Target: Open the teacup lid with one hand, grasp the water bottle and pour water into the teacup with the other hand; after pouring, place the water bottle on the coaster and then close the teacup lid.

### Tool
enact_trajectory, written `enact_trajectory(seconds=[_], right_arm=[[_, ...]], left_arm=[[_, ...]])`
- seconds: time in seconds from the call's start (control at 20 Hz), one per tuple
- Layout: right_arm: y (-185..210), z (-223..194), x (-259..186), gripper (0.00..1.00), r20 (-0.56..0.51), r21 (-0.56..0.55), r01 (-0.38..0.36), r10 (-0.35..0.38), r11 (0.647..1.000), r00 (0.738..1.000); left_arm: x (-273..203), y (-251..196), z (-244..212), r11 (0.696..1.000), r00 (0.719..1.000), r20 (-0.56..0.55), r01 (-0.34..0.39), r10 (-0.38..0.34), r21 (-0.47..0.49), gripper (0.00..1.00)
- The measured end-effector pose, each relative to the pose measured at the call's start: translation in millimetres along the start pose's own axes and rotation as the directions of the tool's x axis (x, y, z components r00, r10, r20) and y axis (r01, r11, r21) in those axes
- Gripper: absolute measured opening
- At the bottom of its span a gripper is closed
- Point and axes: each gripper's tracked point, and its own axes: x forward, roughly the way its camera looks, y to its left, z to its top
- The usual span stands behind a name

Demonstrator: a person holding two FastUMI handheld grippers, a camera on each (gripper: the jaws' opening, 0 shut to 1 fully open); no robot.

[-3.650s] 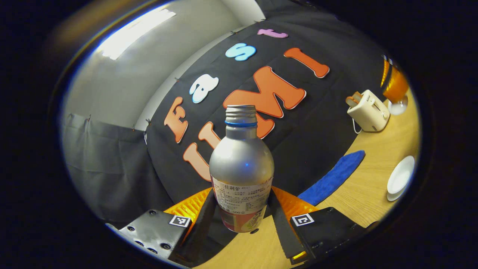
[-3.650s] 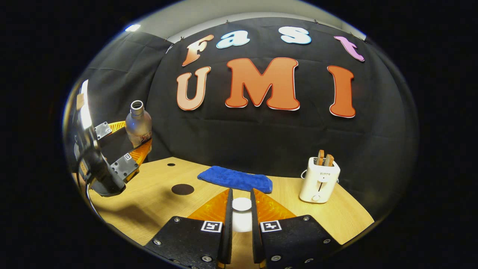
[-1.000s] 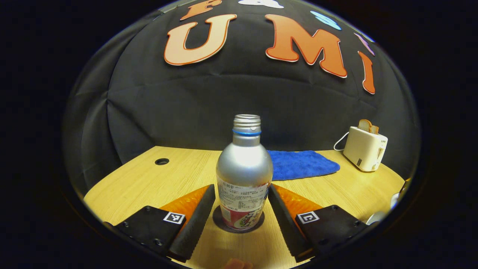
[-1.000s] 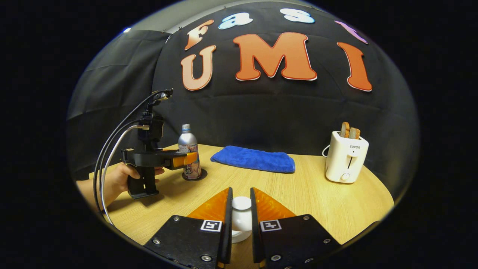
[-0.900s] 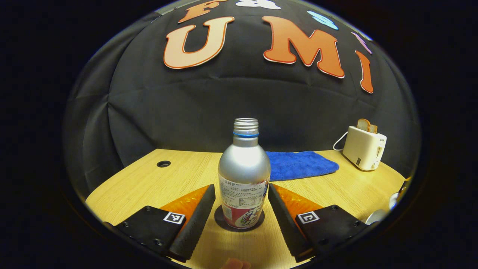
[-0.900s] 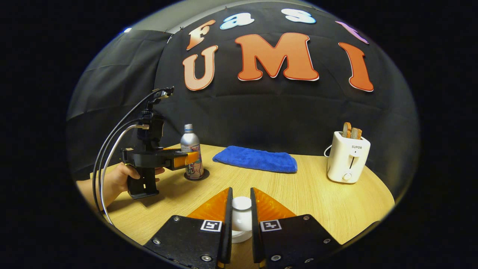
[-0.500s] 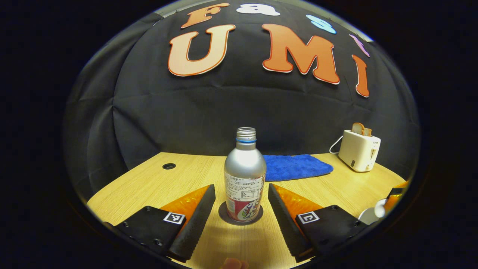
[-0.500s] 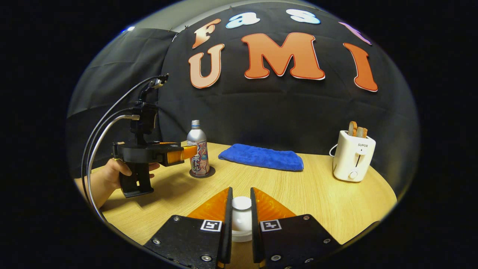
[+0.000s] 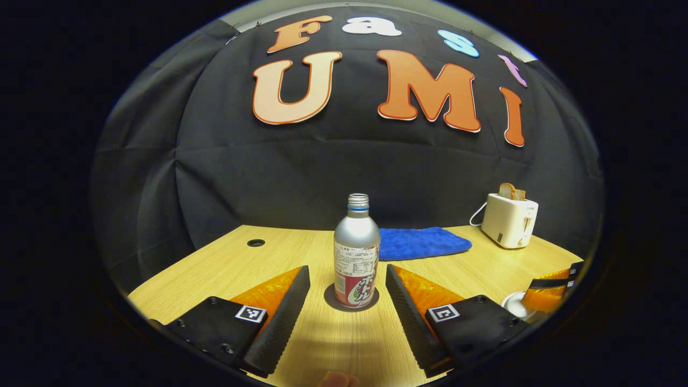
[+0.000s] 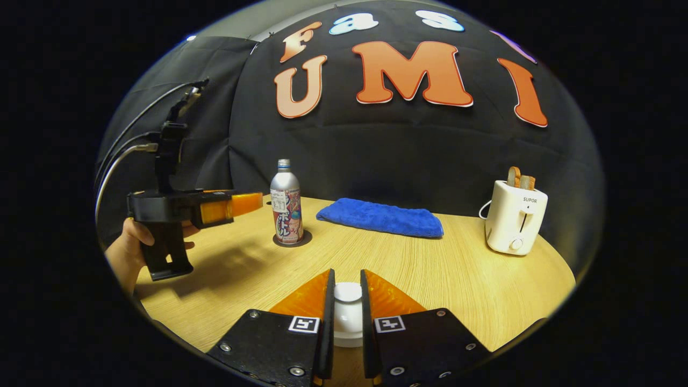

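Observation:
A silver water bottle (image 9: 356,252) with no cap stands upright on a dark round coaster (image 9: 329,302). My left gripper (image 9: 346,269) is open, and its fingers stand apart from the bottle on either side, a little short of it. The right gripper view shows that bottle (image 10: 286,201), its coaster (image 10: 305,240) and my left gripper (image 10: 252,203), held by a hand (image 10: 126,239). My right gripper (image 10: 348,290) is shut on the knob of the white teacup lid (image 10: 348,322). In the left gripper view a white teacup part (image 9: 515,305) sits under my right gripper (image 9: 545,287); the cup's inside is hidden.
A folded blue cloth (image 10: 381,217) lies at the back of the wooden table (image 10: 457,279). A white toaster (image 10: 515,215) holding bread stands at the back right. A small cable hole (image 9: 256,242) is at the table's back left.
My left gripper has let go of the bottle, which now stands on the coaster, and has drawn back from it. My right gripper has kept its hold on the lid knob.

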Motion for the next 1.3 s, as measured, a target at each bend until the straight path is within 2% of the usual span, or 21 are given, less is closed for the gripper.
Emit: enact_trajectory(seconds=[0.05,0.1,0.25,0.3,0.35,0.5,0.55,0.65,0.7,0.75,1.0,1.05,1.1,1.15,1.2,1.3], right_arm=[[-0.3,-2.1,1.1,0.23,-0.002,-0.002,0.004,-0.004,1.000,1.000],[-0.2,-2.2,1.8,0.23,0.003,-0.003,0.005,-0.005,1.000,1.000],[2.3,-2.7,3.9,0.23,0.014,-0.015,0.007,-0.007,1.000,1.000],[1.5,-3.0,5.3,0.23,0.019,-0.022,0.014,-0.014,1.000,1.000],[1.9,-3.3,6.1,0.23,0.021,-0.031,0.018,-0.017,0.999,1.000],[1.5,-3.6,6.7,0.25,0.030,-0.047,0.029,-0.028,0.998,0.999],[1.0,-2.3,5.5,0.28,0.034,-0.050,0.035,-0.033,0.998,0.999],[0.8,0.5,4.9,0.29,0.043,-0.054,0.038,-0.036,0.998,0.998],[0.8,5.6,3.1,0.30,0.057,-0.055,0.039,-0.036,0.998,0.998],[1.1,11.4,0.6,0.32,0.072,-0.058,0.042,-0.037,0.997,0.997],[-9.8,54.8,-16.1,0.36,0.181,-0.057,0.081,-0.070,0.995,0.981],[-12.3,62.2,-20.9,0.37,0.196,-0.059,0.089,-0.076,0.994,0.978],[-14.0,70.9,-25.9,0.38,0.213,-0.059,0.096,-0.082,0.994,0.974],[-17.3,79.3,-31.1,0.43,0.231,-0.060,0.106,-0.089,0.993,0.969],[-19.8,87.5,-36.3,0.47,0.250,-0.062,0.116,-0.097,0.991,0.963],[-25.1,104.4,-47.0,0.56,0.293,-0.065,0.136,-0.112,0.989,0.950]], left_arm=[[-2.6,0.2,1.0,1.000,1.000,0.008,-0.003,0.003,-0.002,0.89],[-5.5,0.0,1.7,1.000,1.000,0.012,-0.003,0.003,-0.004,0.94],[-12.8,1.3,3.9,1.000,1.000,0.020,-0.003,0.003,-0.003,0.94],[-15.0,2.3,5.1,1.000,1.000,0.025,-0.005,0.005,-0.003,0.90],[-16.2,2.5,5.3,1.000,1.000,0.028,-0.004,0.004,-0.001,0.94],[-19.5,2.9,5.4,1.000,1.000,0.030,-0.005,0.005,-0.007,0.93],[-19.4,3.6,6.5,1.000,0.999,0.032,-0.008,0.008,-0.010,0.90],[-20.1,3.5,6.3,1.000,0.999,0.035,-0.010,0.011,-0.016,0.94],[-21.3,3.9,6.6,1.000,0.999,0.038,-0.009,0.010,-0.016,0.89],[-22.3,5.0,8.1,1.000,0.999,0.042,-0.013,0.013,-0.015,0.93],[-28.0,6.0,20.1,1.000,0.996,0.087,-0.018,0.018,-0.011,0.93],[-30.7,6.8,23.8,1.000,0.995,0.098,-0.018,0.019,-0.007,0.89],[-35.0,6.5,27.7,1.000,0.994,0.106,-0.019,0.019,-0.005,0.93],[-37.1,5.8,31.8,1.000,0.993,0.119,-0.015,0.015,-0.002,0.89],[-39.2,6.5,35.1,1.000,0.992,0.128,-0.017,0.016,0.001,0.93],[-39.5,6.7,38.2,1.000,0.990,0.143,-0.018,0.017,0.007,0.93]])
